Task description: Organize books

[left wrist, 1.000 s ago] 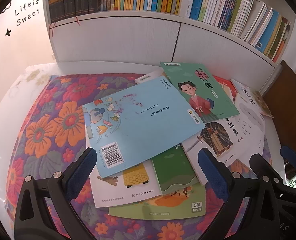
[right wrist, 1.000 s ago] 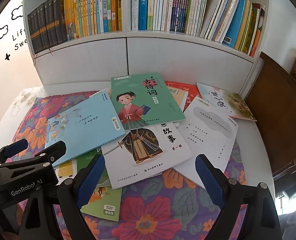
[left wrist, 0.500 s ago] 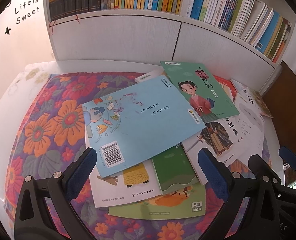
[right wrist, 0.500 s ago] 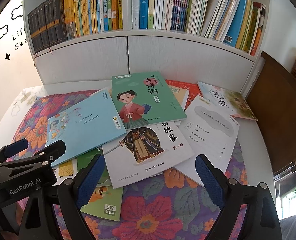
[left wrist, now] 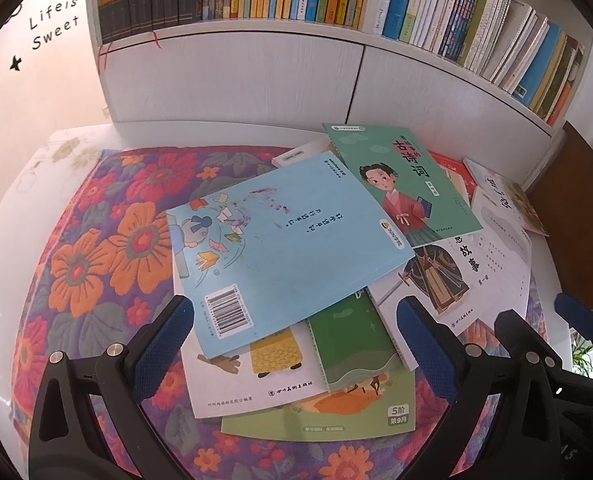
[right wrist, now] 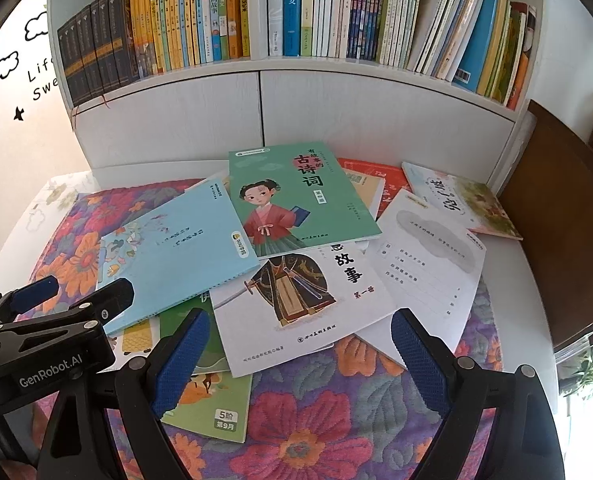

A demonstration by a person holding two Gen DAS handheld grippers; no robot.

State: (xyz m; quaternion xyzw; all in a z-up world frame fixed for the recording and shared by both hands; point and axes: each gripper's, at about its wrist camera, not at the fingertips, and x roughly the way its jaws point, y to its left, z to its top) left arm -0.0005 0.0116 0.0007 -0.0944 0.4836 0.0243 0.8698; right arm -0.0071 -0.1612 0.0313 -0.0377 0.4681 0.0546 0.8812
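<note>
Floral cloth [left wrist: 96,264] under scattered books; only right view shows leaning shelf books [right wrist: 476,36]; both hand-held grippers wide.

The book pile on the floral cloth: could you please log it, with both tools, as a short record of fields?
surface: floral cloth
top of pile: light blue book, back cover up, barcode showing
overlapping it: green book with a red-robed figure
beneath: white book with a swordsman; green workbook
behind: filled bookshelf
left tool: open, empty, above the pile's near edge
right tool: open, empty
</note>
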